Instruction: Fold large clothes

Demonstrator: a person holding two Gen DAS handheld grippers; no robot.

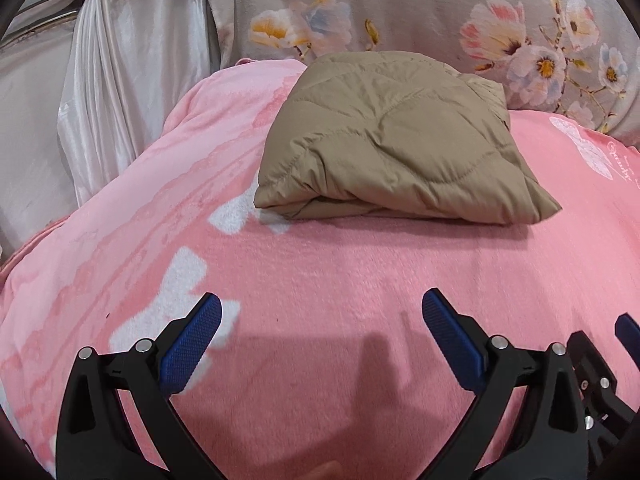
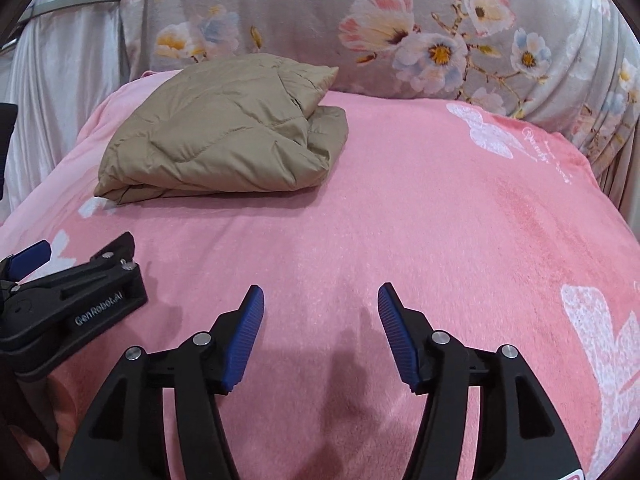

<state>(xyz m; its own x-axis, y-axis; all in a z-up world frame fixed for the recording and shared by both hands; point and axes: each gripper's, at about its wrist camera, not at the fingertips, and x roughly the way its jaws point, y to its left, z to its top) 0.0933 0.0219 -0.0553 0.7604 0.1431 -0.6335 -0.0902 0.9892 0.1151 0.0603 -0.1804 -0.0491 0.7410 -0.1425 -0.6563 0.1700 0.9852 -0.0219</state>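
From my remote station I inspected both wrist views, working left to right. At the far left edge of the bed hung a white satin curtain (image 1: pixel 108 92), gathered by a band. The bed itself was covered by a pink blanket (image 1: pixel 340 264) with white butterfly patterns, and a grey floral cover (image 2: pixel 400 28) rose along its far edge.

The tan quilted jacket (image 1: pixel 396 136) lay folded into a compact bundle toward the far left part of the bed, resting flat on the pink blanket, its layered edges facing the near side. In the right wrist view the same jacket (image 2: pixel 224 132) sat at far left, close to the floral cover. Neither gripper touched it; both stood well apart from it, nearer the near edge of the bed.

The left gripper (image 1: pixel 322 344) hovered over bare pink blanket with its jaws spread wide and nothing between the blue pads. Its black body also showed at the left margin of the right wrist view, bearing a printed label.

The right gripper (image 2: pixel 320 336) stood just beside the left one, likewise above bare blanket. Its jaws were apart, with no fabric between the ribbed blue pads. I noted a white butterfly print (image 2: pixel 486 130) and script lettering near the far right corner of the bed.
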